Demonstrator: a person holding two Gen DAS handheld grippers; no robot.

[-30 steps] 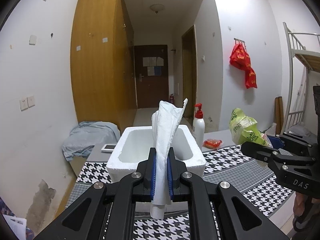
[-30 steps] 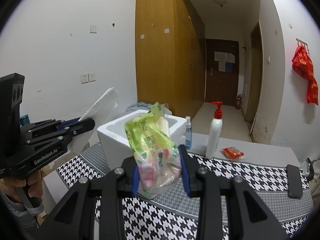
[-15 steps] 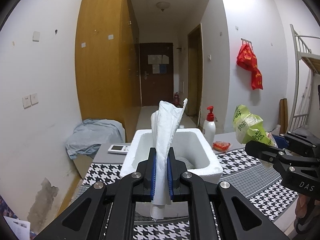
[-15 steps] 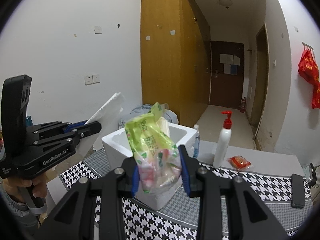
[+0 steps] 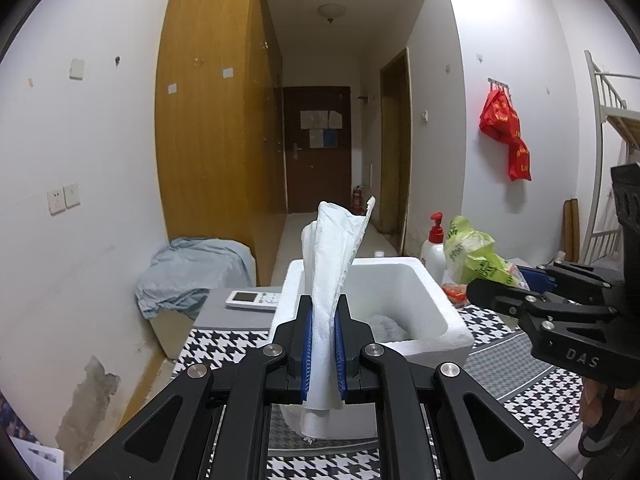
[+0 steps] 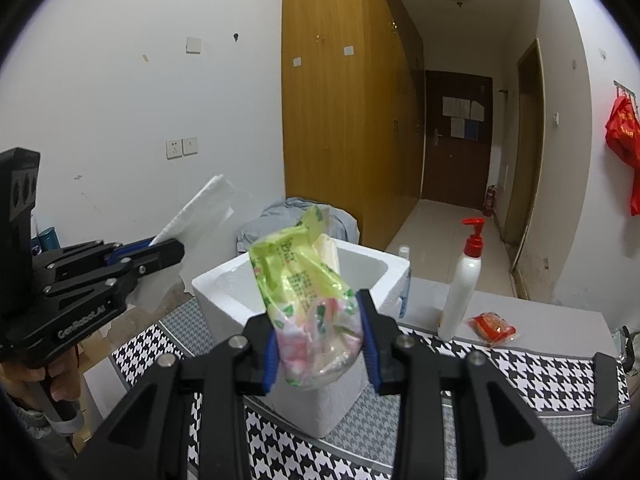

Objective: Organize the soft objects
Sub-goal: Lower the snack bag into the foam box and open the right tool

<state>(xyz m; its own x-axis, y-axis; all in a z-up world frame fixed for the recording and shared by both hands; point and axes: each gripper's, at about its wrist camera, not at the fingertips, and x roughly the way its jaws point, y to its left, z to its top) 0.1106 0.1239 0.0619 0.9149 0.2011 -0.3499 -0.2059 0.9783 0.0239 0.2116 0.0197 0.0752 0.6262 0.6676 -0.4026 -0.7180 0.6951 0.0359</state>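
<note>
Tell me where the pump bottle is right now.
In the right wrist view, the pump bottle stands upright on the table, right of the foam box, beside a small red packet.

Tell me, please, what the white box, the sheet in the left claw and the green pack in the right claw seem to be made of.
White box: looks like expanded foam, matte, with thick grainy walls.
Sheet in the left claw: probably tissue paper, with a soft embossed texture, creases and a ragged top edge.
Green pack in the right claw: thin glossy plastic film, crinkled and partly see-through.
</note>
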